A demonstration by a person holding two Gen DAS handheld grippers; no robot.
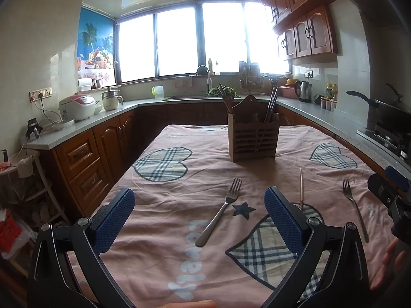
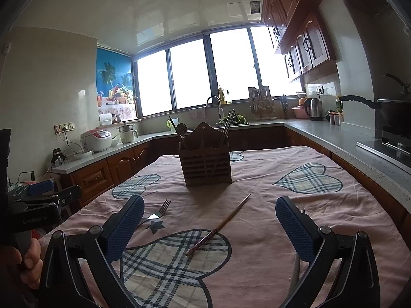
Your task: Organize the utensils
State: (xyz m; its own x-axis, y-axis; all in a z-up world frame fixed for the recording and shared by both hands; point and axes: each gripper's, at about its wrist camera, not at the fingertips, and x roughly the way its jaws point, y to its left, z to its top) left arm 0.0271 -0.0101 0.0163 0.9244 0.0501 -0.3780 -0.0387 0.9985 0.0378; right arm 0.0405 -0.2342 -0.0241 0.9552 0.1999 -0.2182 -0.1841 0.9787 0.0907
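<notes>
A pink cloth [image 1: 179, 192] with plaid hearts covers the table; behind it, grey worktops hold a rice cooker [image 1: 77, 106], a small white pot [image 1: 111, 100], a green jug [image 1: 158, 92] and a steel kettle [image 1: 304, 91]; a black pan [image 1: 385, 107] sits on the stove.

— Room? Kitchen, wide window [image 1: 200, 41] blown out white, daylight flooding in.
— Furniture? Reddish wood wall cabinets [image 1: 305, 36] on the right, grey countertop [image 2: 334, 133] wrapping round, pale tiled ceiling [image 2: 179, 12], beach-print blind [image 1: 96, 36] on the left.
</notes>
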